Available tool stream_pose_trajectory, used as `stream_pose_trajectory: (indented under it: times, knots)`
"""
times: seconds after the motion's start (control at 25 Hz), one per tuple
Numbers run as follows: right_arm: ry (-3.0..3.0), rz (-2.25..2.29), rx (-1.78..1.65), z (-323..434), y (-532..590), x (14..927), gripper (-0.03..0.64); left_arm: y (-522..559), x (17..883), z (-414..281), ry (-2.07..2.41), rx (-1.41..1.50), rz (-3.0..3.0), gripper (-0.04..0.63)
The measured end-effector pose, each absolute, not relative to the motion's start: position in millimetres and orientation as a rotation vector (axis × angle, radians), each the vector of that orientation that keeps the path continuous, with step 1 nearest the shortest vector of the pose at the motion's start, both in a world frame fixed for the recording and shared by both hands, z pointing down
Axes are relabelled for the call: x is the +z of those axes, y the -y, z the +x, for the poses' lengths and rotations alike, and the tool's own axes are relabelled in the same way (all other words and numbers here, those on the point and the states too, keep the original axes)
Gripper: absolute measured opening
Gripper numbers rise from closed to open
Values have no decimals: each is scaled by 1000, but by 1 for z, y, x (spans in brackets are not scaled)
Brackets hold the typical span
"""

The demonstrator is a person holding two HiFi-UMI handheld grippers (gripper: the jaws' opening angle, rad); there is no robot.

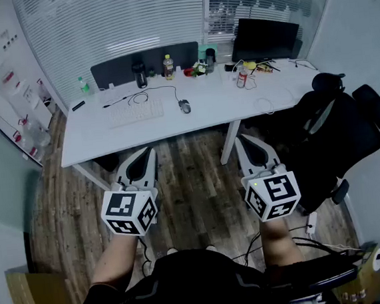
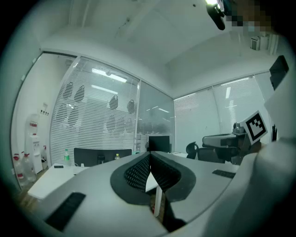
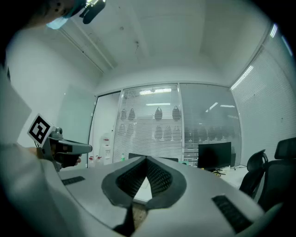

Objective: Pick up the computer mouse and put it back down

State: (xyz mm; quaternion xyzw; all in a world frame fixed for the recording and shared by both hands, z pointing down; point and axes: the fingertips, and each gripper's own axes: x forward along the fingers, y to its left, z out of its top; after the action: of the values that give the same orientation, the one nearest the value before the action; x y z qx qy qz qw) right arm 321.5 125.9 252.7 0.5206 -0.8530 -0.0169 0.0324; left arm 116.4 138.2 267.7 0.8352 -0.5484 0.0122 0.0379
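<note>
A dark computer mouse (image 1: 184, 106) lies on the white desk (image 1: 95, 137), right of a white keyboard (image 1: 135, 112), its cable trailing back. My left gripper (image 1: 151, 150) and right gripper (image 1: 237, 138) hang level over the wooden floor, in front of the desk's near edge and well short of the mouse. Both are shut with nothing between the jaws. In the left gripper view the left gripper (image 2: 149, 155) has its tips touching; in the right gripper view the right gripper (image 3: 146, 159) is likewise closed. The mouse is hidden in both gripper views.
A black monitor (image 1: 265, 38), bottles (image 1: 139, 71), a can (image 1: 242, 78) and small clutter stand along the desk's back. A black office chair (image 1: 334, 124) is at the right. A water dispenser (image 1: 17, 98) stands left. Cables and a power strip (image 1: 312, 221) lie on the floor.
</note>
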Motion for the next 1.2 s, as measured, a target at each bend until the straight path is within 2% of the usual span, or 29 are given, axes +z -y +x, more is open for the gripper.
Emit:
stream_pose_trajectory:
  times: [1.2]
  knots:
    - [2626,1617,7,301,-133,254,2,-149,268,95,1752,87,2562,31]
